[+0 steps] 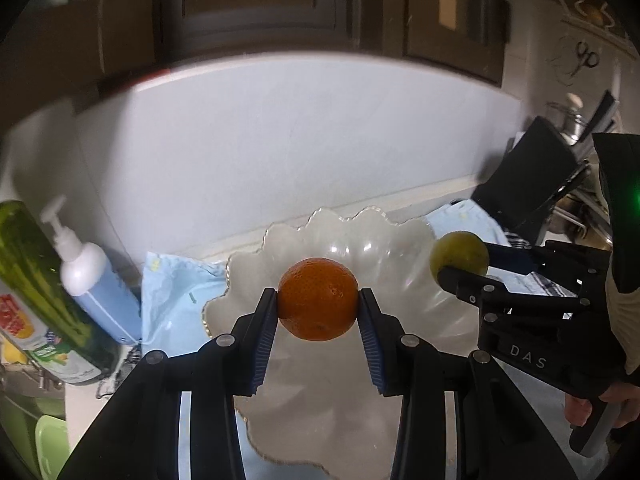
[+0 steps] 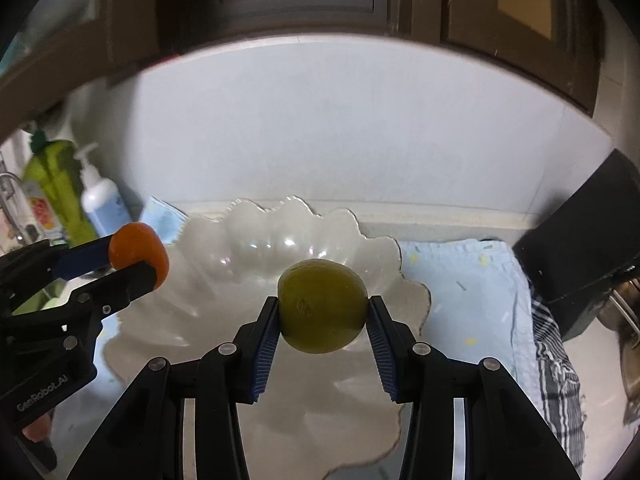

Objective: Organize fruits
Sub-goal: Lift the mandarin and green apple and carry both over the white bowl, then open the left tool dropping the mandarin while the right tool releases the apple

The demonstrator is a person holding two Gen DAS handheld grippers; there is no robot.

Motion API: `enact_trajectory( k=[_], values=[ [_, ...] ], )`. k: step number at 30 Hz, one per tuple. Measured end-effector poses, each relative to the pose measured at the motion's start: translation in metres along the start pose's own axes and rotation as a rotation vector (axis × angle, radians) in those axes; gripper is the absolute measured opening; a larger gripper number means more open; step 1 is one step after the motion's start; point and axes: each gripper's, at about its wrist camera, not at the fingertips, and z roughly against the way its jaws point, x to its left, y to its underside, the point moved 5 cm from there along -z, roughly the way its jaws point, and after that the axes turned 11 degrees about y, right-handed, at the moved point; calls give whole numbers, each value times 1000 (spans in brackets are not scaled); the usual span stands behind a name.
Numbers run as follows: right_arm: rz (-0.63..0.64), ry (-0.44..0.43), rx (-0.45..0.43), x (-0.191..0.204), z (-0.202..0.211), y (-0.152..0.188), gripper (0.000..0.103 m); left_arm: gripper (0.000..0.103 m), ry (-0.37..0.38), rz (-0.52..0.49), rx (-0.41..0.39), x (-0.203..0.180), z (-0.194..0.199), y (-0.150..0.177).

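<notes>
At the far left of my left wrist view I see a green bottle [image 1: 30, 276] lying tilted, with a white and blue pump bottle [image 1: 90, 276] just beside it. Next comes a pale blue cloth [image 1: 176, 300] on the desk [image 1: 540, 408], under a white scalloped bowl [image 1: 248, 280]. At centre my left tongs [image 1: 318, 300] hold an orange [image 1: 318, 300], a blue pad pressed on each side, above the bowl. To the right my right tongs [image 1: 460, 254] clamp a green fruit [image 1: 460, 254] over the bowl's right rim. In my right wrist view the orange [image 2: 138, 250] sits at the left edge above the bowl [image 2: 224, 264], and the green fruit [image 2: 322, 306] hangs at centre, gripped by both pads. A checked cloth [image 2: 554, 376] lies at the right.
</notes>
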Motion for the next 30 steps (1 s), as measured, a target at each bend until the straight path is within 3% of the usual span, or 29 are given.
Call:
enact_trajectory(
  k=[12,22,23,26,28,30],
  values=[
    [45,-8,188,8,-63,1,45,40,7,58,183,22,-63,9],
    [60,-29,264,13,-81,7,45,41,17,64,233,25,-79,7],
    [61,-29,269,13,-82,8,45,43,15,64,238,25,-79,7],
    [56,-17,271,9,-82,9,48,61,1,60,226,25,-76,4],
    [61,7,258,7,-79,7,60,63,-17,53,207,24,-72,1],
    [59,33,238,3,-73,6,61,69,-33,60,196,26,-66,-3]
  ],
)
